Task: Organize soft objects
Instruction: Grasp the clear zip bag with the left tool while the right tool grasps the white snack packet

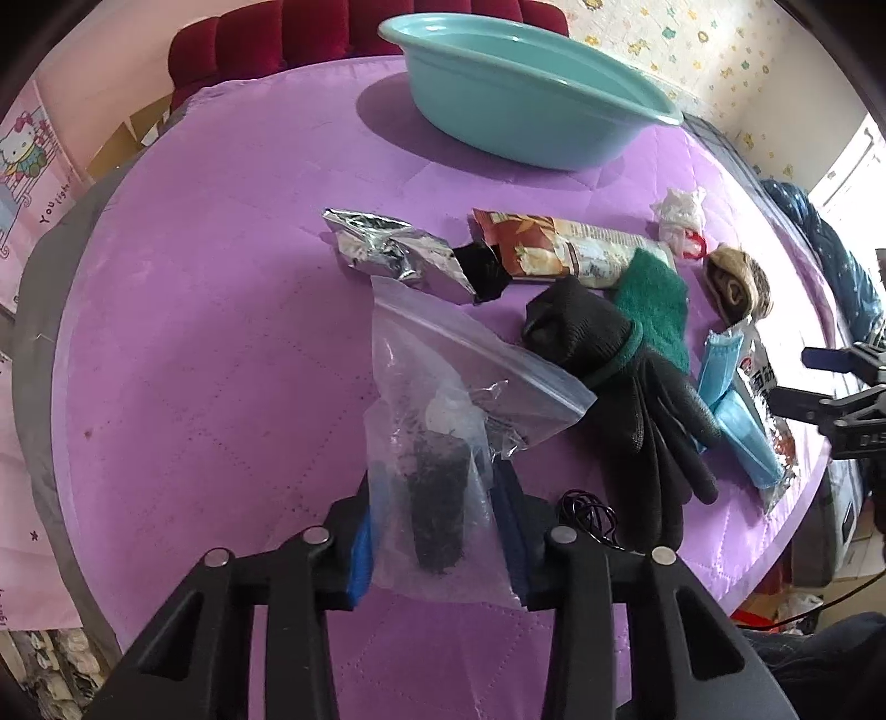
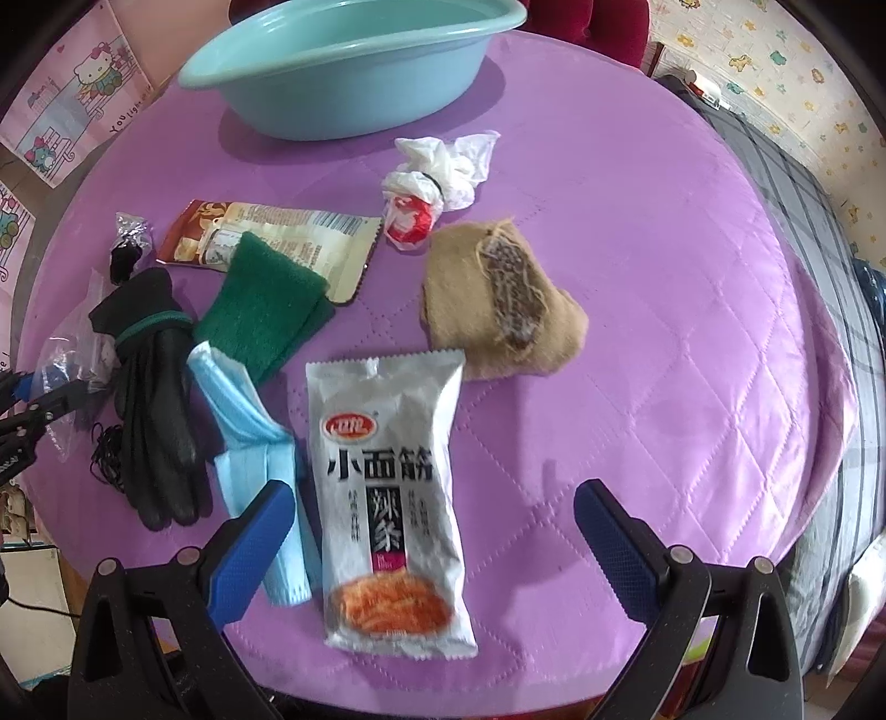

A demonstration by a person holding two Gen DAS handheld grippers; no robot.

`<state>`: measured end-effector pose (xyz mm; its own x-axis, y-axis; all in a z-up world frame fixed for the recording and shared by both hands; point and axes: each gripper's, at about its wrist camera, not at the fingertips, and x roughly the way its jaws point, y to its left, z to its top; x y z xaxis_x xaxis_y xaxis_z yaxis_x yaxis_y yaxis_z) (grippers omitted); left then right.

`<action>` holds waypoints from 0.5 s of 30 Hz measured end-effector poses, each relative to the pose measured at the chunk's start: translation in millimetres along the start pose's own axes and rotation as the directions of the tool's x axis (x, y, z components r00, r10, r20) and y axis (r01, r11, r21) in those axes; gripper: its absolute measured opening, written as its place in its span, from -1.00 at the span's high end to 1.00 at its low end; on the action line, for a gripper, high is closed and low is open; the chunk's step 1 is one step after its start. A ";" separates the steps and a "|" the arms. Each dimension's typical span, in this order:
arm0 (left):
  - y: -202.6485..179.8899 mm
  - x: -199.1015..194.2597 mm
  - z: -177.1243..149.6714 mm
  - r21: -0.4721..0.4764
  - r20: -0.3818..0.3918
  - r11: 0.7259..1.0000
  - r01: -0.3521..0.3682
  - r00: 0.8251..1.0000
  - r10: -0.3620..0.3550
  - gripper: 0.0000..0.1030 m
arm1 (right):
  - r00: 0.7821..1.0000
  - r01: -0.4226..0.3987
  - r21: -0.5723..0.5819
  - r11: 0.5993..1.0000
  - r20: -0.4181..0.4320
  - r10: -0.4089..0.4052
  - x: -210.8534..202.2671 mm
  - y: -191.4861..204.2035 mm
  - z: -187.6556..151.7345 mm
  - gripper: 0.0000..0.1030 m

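Observation:
My left gripper [image 1: 437,487] is shut on a clear zip bag [image 1: 443,399] with dark contents, near the front of the purple table. The bag also shows in the right wrist view [image 2: 72,354]. My right gripper [image 2: 434,498] is open, its jaws standing either side of a white snack packet [image 2: 393,498]. Beside the packet lie blue face masks [image 2: 249,426], a black glove [image 2: 155,410], a green cloth [image 2: 260,299] and a tan sock [image 2: 498,299]. A teal basin [image 1: 531,94] stands at the back, and shows in the right wrist view [image 2: 343,72].
A silver foil pack [image 1: 398,255], a brown snack wrapper [image 1: 570,243], a white plastic bag bundle [image 2: 437,171] and a thin black cord [image 2: 108,454] lie on the purple quilted cover [image 2: 664,277]. A red headboard [image 1: 310,39] is behind. The table edge drops off at the right.

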<state>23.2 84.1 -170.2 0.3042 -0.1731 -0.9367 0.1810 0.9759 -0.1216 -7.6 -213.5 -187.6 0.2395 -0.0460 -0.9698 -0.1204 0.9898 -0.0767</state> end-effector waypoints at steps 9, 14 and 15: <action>6.6 -16.8 -4.9 -0.047 0.026 0.999 -0.026 0.999 0.027 0.26 | 0.999 -0.027 -0.017 0.999 -0.039 0.026 29.9 6.0 16.4 -0.68; 3.0 -25.9 -5.7 -0.056 0.044 0.998 -0.037 0.998 0.039 0.26 | 0.997 -0.057 -0.038 0.998 -0.060 0.055 43.4 14.1 22.9 -0.38; 3.3 -29.7 -6.7 -0.058 0.048 0.998 -0.037 0.998 0.040 0.26 | 0.997 -0.057 -0.048 0.997 -0.057 0.055 44.2 16.7 23.2 -0.08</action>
<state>8.5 93.4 -144.9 0.3560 -0.1405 -0.9239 0.1150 0.9877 -0.1059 23.3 -195.9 -226.3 0.1773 0.0005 -0.9842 -0.1796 0.9832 -0.0319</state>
